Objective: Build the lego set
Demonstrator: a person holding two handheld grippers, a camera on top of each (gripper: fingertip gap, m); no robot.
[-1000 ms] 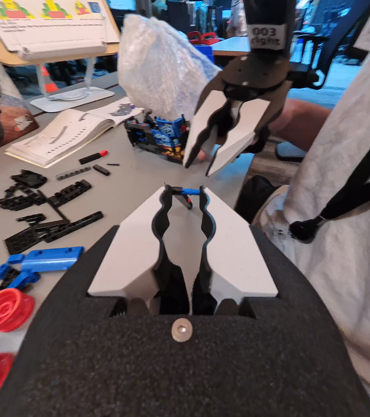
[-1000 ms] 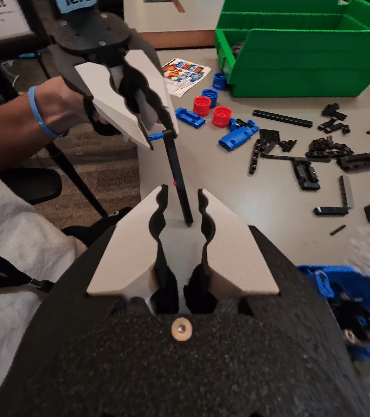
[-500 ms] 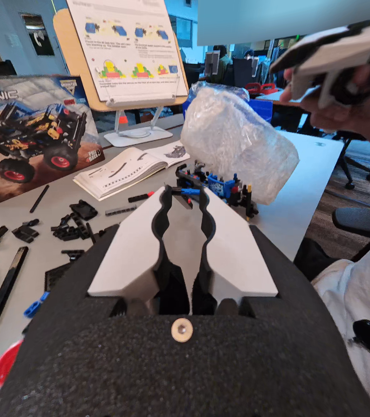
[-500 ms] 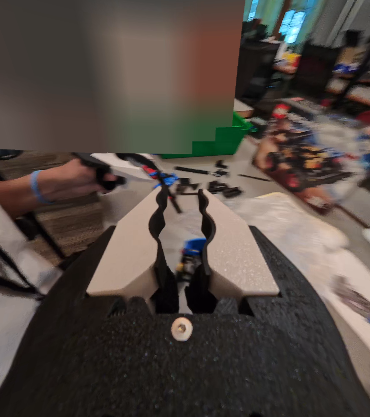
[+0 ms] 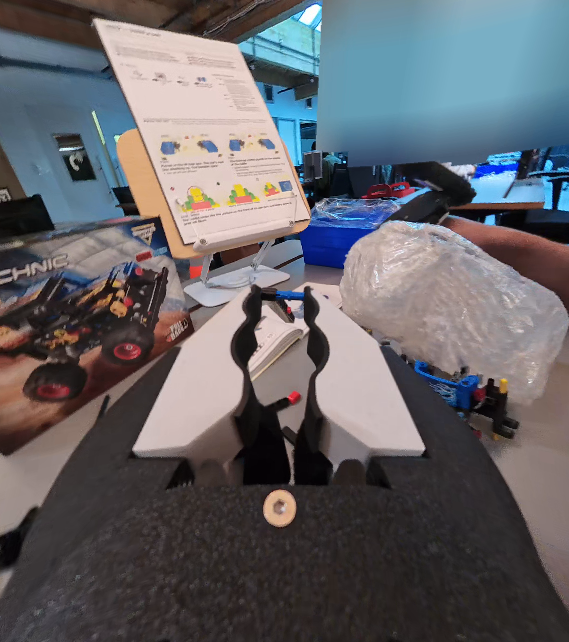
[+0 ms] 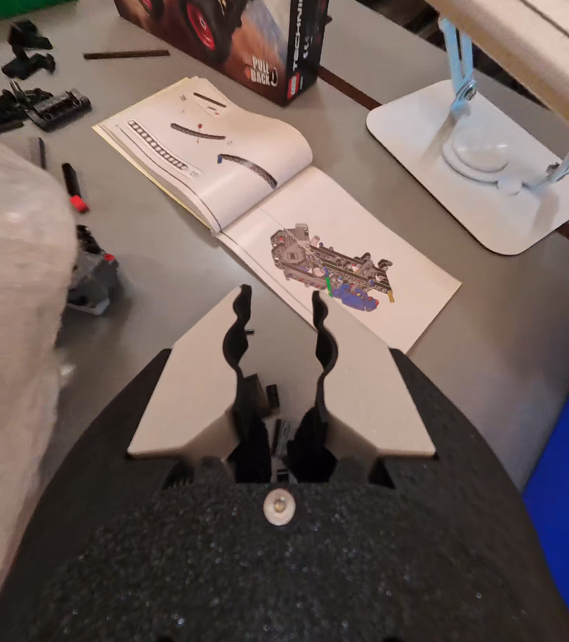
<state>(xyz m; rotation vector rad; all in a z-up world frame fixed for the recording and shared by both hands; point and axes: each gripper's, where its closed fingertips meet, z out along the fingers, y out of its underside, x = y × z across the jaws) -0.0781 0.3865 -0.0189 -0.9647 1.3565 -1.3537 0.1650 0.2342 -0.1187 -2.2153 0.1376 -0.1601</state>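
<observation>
My left gripper [image 5: 282,295] is shut on a black beam with a blue pin [image 5: 288,296], pinched at the fingertips and held up above the table. The beam hangs down a short way and has a red pin in it. The partly built blue and black model [image 5: 467,392] sits on the table to the right, half under a clear plastic bag [image 5: 450,305]. My right gripper [image 6: 280,295] is open and empty, looking down over the open instruction booklet [image 6: 258,166]. It also shows dark and blurred in the left wrist view [image 5: 429,205], behind the bag.
The set's box [image 5: 60,312] stands at the left and a sheet holder on a white base [image 6: 477,166] stands behind the booklet. A blue bin [image 5: 338,236] is at the back. Loose black parts [image 6: 36,104] and a red-tipped black pin [image 6: 74,189] lie left of the booklet.
My right gripper has swung away from the left gripper and now looks down over the booklet. My left gripper has tilted up toward the box and stand, still holding the beam.
</observation>
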